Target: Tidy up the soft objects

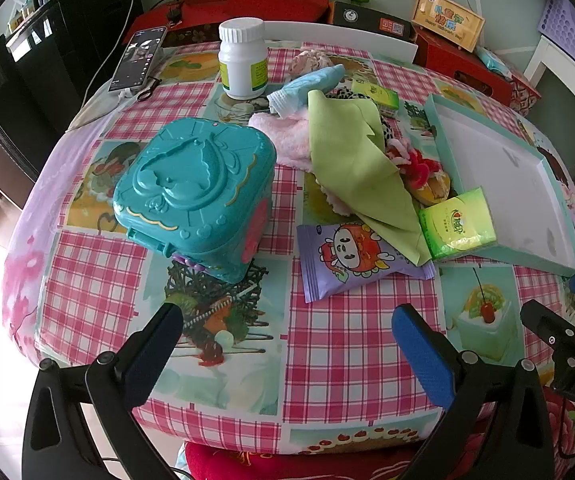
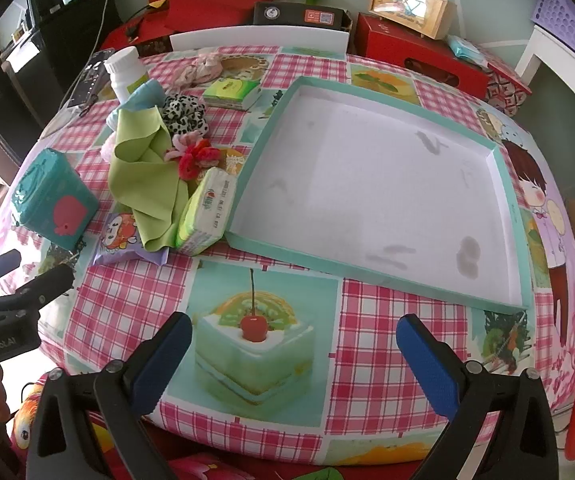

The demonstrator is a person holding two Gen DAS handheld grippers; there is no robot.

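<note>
Both grippers hover above the near edge of the worktop (image 1: 347,340), which is covered in a pink checked cloth with dessert pictures. The left gripper (image 1: 287,344) has its fingers wide apart and holds nothing; the right gripper (image 2: 293,356) is likewise spread and empty, above the printed cake with a cherry.

A shallow teal tray (image 2: 511,184) with a white floor lies on the right part of the worktop, with nothing in it. Just left of it is the heap of soft things: a green cloth (image 1: 351,160) draped over the pile, a pink fluffy towel (image 1: 287,136) under its far left side, a leopard-print scrunchie (image 2: 185,114), a red scrunchie (image 2: 195,160) and a pale blue rolled sock (image 1: 311,84) at the far end. A green tissue pack (image 1: 459,224) leans against the tray's near left corner, and a second one (image 2: 231,90) lies farther back. A purple snack packet (image 1: 351,256) lies near the cloth's tip.

Left of the heap stands a teal plastic toy case (image 1: 195,188); beyond it are a white pill bottle (image 1: 243,56) and a phone (image 1: 139,58).
</note>
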